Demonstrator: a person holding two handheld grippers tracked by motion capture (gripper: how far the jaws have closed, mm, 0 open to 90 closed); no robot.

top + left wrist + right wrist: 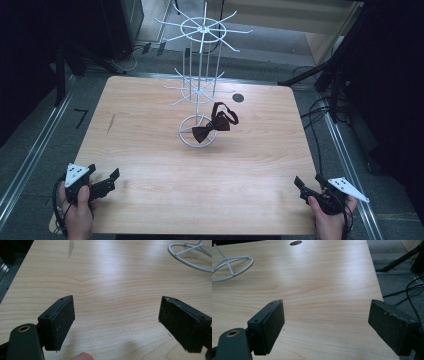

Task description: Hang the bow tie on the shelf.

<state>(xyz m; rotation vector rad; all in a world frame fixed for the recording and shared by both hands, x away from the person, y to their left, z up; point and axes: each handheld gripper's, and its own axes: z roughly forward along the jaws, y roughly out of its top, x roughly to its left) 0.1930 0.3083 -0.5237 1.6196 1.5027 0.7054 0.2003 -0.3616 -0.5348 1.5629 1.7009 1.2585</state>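
Resting at near left corner: left gripper (106,181), jaws spread wide, nothing between them.
Near right corner: right gripper (306,186), jaws likewise wide and empty, over bare wooden table (150,150).
Table centre: white wire rack (200,75), upright on ring base.
Rack base: dark bow tie (214,126), draped against it.

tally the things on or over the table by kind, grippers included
rack: 1
bow tie: 1
grippers: 2, left gripper and right gripper, both open
total: 4
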